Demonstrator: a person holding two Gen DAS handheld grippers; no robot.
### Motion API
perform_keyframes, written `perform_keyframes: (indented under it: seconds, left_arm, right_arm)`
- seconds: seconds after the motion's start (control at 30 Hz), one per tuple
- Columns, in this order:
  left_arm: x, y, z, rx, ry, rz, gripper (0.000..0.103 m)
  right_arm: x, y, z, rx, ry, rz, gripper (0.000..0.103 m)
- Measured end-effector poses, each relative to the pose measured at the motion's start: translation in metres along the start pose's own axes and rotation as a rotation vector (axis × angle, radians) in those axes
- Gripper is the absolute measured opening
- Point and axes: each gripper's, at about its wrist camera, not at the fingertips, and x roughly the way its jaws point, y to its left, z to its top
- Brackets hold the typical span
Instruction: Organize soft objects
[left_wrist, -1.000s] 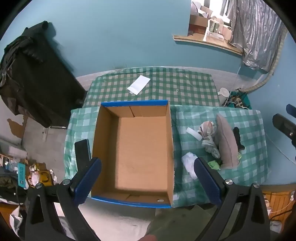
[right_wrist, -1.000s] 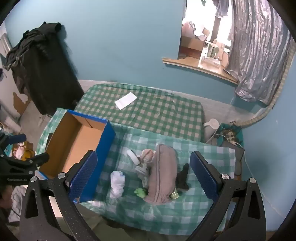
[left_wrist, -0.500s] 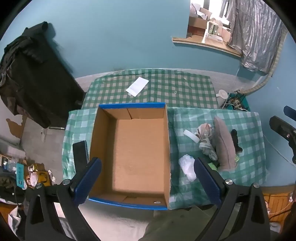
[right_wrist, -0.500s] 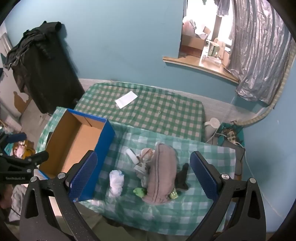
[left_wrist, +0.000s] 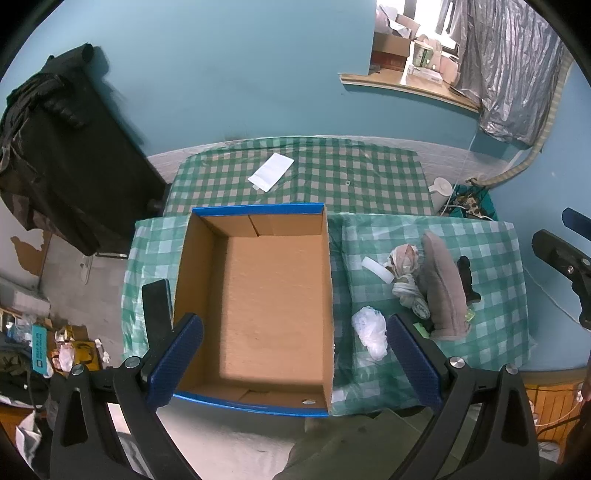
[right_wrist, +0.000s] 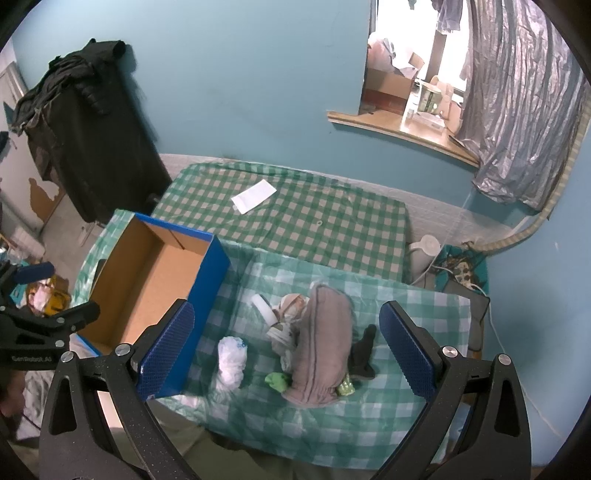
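Observation:
A blue cardboard box (left_wrist: 258, 295) (right_wrist: 147, 280) stands empty on the green checked table. Right of it lies a heap of soft things: a grey-brown cloth (left_wrist: 441, 288) (right_wrist: 321, 347), a patterned bundle (left_wrist: 404, 258) (right_wrist: 291, 306), a white crumpled piece (left_wrist: 371, 328) (right_wrist: 231, 360), a black piece (left_wrist: 467, 277) (right_wrist: 362, 350) and small green bits (right_wrist: 277, 380). My left gripper (left_wrist: 295, 362) hangs open high over the box. My right gripper (right_wrist: 284, 350) hangs open high over the heap. Neither holds anything.
A white roll (left_wrist: 376, 267) (right_wrist: 264, 308) lies beside the heap. A white envelope (left_wrist: 271, 171) (right_wrist: 255, 195) rests on the far checked table. A black phone (left_wrist: 157, 306) lies left of the box. Dark clothing (right_wrist: 81, 122) hangs at the left wall; floor clutter sits lower left.
Both grippers have risen slightly, so the box and heap look a little smaller and lower. Nothing on the table has moved.

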Motion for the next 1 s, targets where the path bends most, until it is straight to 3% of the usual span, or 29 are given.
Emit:
perform_keyframes:
  seconds: [1.0]
  left_arm:
    - [-0.0028,-0.0046,-0.0071,0.001,0.003,0.000,0.101]
  right_arm:
    - [0.0028,0.0030,-0.0033,-0.001,0.007,0.001,0.100]
